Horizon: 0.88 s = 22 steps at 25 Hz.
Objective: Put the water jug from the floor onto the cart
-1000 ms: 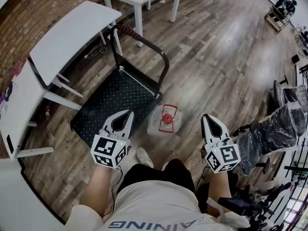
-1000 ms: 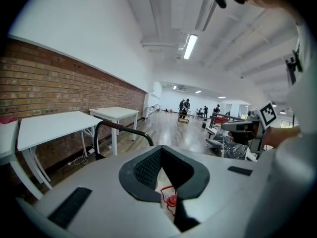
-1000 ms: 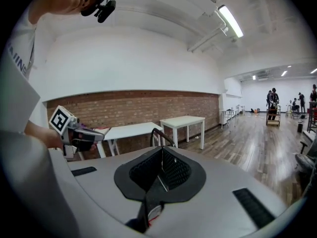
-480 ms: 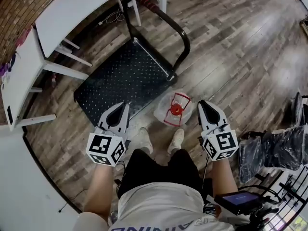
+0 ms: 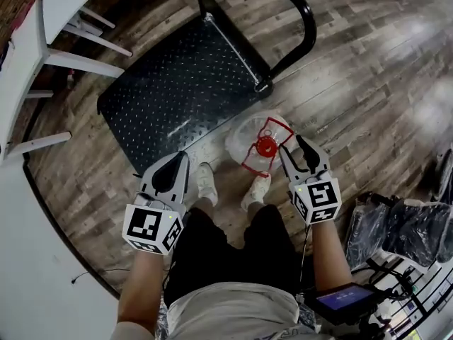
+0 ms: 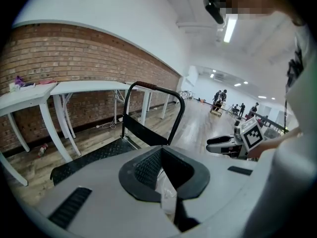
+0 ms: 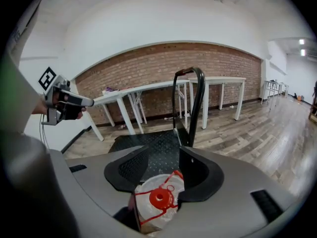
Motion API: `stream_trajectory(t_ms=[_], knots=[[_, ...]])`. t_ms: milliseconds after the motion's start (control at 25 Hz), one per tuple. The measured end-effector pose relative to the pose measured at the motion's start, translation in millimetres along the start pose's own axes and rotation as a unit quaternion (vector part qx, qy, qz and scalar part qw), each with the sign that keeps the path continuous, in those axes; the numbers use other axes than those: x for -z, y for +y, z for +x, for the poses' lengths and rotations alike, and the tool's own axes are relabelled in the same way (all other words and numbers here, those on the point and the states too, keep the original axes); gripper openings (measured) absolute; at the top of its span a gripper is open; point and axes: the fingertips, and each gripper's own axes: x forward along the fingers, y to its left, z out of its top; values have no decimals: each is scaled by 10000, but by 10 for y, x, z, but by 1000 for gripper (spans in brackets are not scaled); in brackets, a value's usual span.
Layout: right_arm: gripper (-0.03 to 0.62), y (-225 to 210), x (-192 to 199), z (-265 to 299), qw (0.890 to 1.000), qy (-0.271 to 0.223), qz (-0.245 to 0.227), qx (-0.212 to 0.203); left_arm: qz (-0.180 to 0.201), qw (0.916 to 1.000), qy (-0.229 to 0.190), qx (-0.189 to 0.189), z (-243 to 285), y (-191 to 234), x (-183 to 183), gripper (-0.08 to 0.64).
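sitting on the wooden floor (image 5: 368, 98): water jug (image 5: 248, 134), clear plastic, red cap and red wire handle on top, upright. it stands just beside the long edge of the cart (image 5: 177, 83), close to the corner where the black push handle (image 5: 301, 16) rises. not on the platform yet.

right gripper (image 5: 291, 145): jaws apart, having just been opening. its tips are at the jug's right side, near the red handle. in the right gripper view the jug shows in the gap between the two jaws, but the pads do not press on it; nothing is held.

left gripper (image 5: 182, 159): jaws together, nothing between them. it hovers over the floor at the cart's near corner, well left of the jug.

person's two pale shoes (image 5: 206, 183) are planted just below the jug, between the two grippers.

cart platform is black studded plate, bare on top. only a narrow strip of floorboards lies between jug and platform edge; the push handle stands at the far end.

further out: white tables (image 5: 53, 20) to the cart's left, against a brick wall (image 7: 148, 71). plastic-wrapped chairs (image 5: 396, 225) and a small lit screen (image 5: 343, 299) to the person's right.
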Motion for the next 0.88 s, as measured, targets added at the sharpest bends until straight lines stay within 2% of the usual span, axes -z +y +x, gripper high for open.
stream_trajectory(t_ms=[160,440,560,880], knots=[[257,76,440,338,9993,356,6,-114,-91,9999,131,-6,54,79,219,0],[343,141,1252,801,9954,907,-315,70,-402,9984,368,-130,-59,286,590,0],[351,124,1447,918,9936,1051,-416,72,-621,9971,402,-181,-85,376,704,0],[350,136,1821,1107,9901,1306,-479,171,-702,9959,449,-347,-96,509,906,0]])
